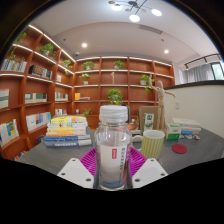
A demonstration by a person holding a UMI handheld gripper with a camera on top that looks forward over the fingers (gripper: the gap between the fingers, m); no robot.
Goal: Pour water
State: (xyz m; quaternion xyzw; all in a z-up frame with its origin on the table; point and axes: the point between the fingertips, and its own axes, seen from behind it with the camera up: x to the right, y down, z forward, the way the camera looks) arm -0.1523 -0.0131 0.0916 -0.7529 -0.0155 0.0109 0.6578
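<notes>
Gripper view: tool point(112, 160) clamps one clear bottle point(113, 145) — one green cup point(152, 143) on the table point(195, 150) beyond.

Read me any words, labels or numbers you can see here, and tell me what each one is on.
No text here can be read with any certainty.
Red label on the clear water bottle that stands between the gripper fingers: white markings, too small to read.
Stack of books on the table: cover print too blurred to read.
Books on the wooden shelves: no spines or covers legible.
Green cup beside the bottle: no text visible.
</notes>
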